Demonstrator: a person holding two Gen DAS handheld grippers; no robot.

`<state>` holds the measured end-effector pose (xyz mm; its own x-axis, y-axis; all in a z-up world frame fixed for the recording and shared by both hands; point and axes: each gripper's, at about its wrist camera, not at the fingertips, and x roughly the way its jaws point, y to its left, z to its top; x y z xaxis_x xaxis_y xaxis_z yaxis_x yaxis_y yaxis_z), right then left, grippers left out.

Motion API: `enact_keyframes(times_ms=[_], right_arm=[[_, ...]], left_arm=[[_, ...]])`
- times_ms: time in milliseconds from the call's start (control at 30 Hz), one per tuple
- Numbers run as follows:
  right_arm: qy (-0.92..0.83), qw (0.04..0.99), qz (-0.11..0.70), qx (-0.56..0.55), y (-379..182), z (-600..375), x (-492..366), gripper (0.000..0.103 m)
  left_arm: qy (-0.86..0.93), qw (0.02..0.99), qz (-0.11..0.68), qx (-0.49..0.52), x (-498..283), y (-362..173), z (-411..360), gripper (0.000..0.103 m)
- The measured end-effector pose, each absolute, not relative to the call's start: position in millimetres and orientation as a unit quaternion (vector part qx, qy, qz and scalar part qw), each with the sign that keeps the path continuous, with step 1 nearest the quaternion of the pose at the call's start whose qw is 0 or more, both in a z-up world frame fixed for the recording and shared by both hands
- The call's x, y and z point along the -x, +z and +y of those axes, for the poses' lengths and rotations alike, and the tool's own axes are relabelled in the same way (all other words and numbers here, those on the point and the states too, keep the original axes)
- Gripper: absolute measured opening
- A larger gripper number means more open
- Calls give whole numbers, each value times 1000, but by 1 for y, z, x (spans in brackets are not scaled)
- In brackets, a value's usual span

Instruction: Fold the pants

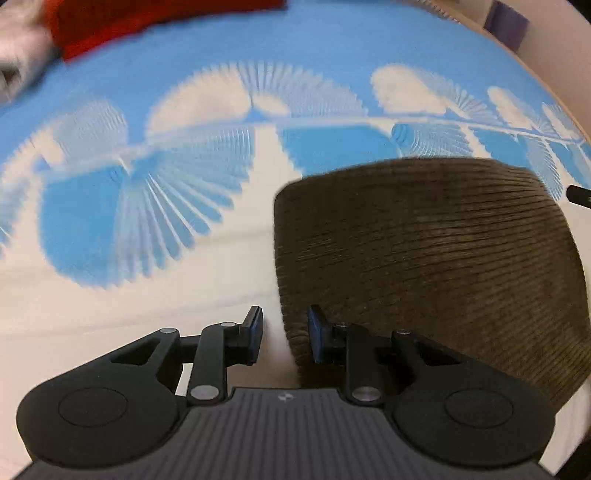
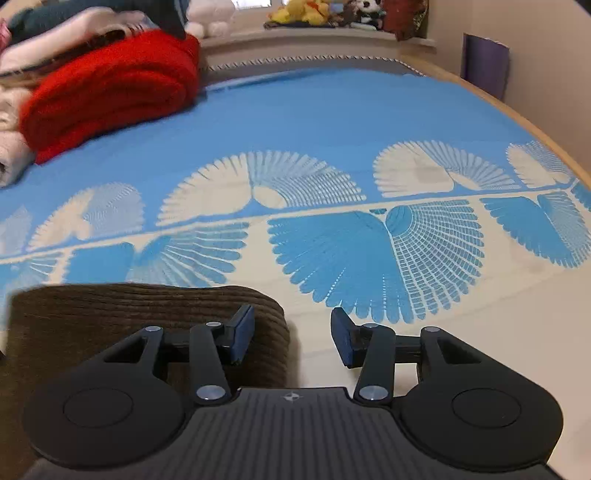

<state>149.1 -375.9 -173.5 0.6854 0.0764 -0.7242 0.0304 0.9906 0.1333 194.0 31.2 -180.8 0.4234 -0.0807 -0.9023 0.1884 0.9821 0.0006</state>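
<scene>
Brown corduroy pants (image 1: 424, 258) lie folded into a thick rectangle on the blue and white bedcover (image 1: 332, 48). My left gripper (image 1: 285, 334) points down at their left edge. Its jaws stand a little apart, the fabric edge reaches between them, and the left pad (image 1: 255, 332) stays clear of the cloth. In the right wrist view the pants (image 2: 129, 306) fill the lower left. My right gripper (image 2: 291, 338) is open at their right edge, with one finger (image 2: 242, 332) over the cloth and the other above the bare bedcover (image 2: 332, 122).
A folded red blanket (image 2: 110, 88) and a pile of pale clothes (image 2: 55, 33) sit at the far left of the bed. Stuffed toys (image 2: 314, 11) line the sill behind. The bed's wooden edge (image 2: 517, 110) and a purple object (image 2: 484, 62) are at the right.
</scene>
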Motion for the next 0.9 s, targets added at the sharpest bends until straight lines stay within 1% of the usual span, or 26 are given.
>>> enact_keyframes(times_ms=[100, 133, 200, 233, 267, 333, 367, 433, 467, 500, 533, 567, 600, 633, 667, 700, 767, 800, 833, 867, 900], right_arm=[[72, 914, 394, -65, -156, -376, -122, 51], [94, 910, 399, -66, -155, -374, -114, 54], [137, 894, 423, -52, -157, -366, -96, 60], [156, 881, 445, -45, -162, -361, -88, 67], [169, 864, 474, -34, -171, -355, -80, 70], [160, 830, 534, 30, -196, -342, -62, 70], [150, 824, 542, 67, -206, -338, -47, 73], [136, 836, 529, 56, -198, -341, -32, 73], [117, 843, 525, 34, -193, -346, -24, 73], [100, 849, 519, 10, -190, -352, -15, 73], [84, 853, 516, -16, -190, -358, -1, 73], [67, 856, 513, -23, -192, -361, 11, 71], [41, 862, 505, -19, -192, -361, 24, 70], [13, 874, 486, -16, -186, -359, 37, 67], [2, 890, 455, -30, -177, -357, 51, 68], [0, 902, 428, -52, -169, -356, 66, 69], [-7, 917, 388, -88, -156, -351, 95, 81], [-6, 923, 373, -93, -150, -347, 110, 84], [-5, 928, 361, -92, -145, -343, 120, 90], [-9, 934, 347, -90, -140, -339, 132, 93], [-11, 939, 332, -90, -134, -335, 143, 94]], left_arm=[[-109, 864, 488, -54, -169, -152, 27, 28], [-119, 866, 482, -55, -160, -148, 25, 28], [-133, 855, 497, -70, -149, -157, 19, 30], [-136, 838, 521, -86, -141, -169, 15, 31], [-135, 821, 545, -107, -132, -182, 11, 31], [-123, 803, 562, -158, -108, -196, 4, 32], [-116, 809, 549, -177, -94, -193, 0, 32], [-103, 819, 533, -186, -73, -182, -6, 32], [-97, 827, 524, -178, -60, -174, -6, 32], [-94, 831, 521, -169, -51, -169, -5, 42], [-94, 834, 521, -155, -39, -165, -4, 48], [-91, 840, 516, -142, -24, -160, -3, 59], [-87, 846, 507, -138, -12, -155, -3, 69], [-80, 855, 493, -138, 5, -150, -6, 73], [-73, 863, 480, -138, 20, -144, -8, 83], [-69, 871, 468, -133, 34, -139, -10, 86], [-69, 889, 439, -109, 61, -129, -14, 87], [-67, 896, 428, -101, 70, -124, -18, 87], [-63, 901, 418, -98, 78, -120, -22, 87], [-57, 906, 408, -95, 85, -117, -25, 87], [-51, 911, 400, -88, 90, -114, -28, 87]])
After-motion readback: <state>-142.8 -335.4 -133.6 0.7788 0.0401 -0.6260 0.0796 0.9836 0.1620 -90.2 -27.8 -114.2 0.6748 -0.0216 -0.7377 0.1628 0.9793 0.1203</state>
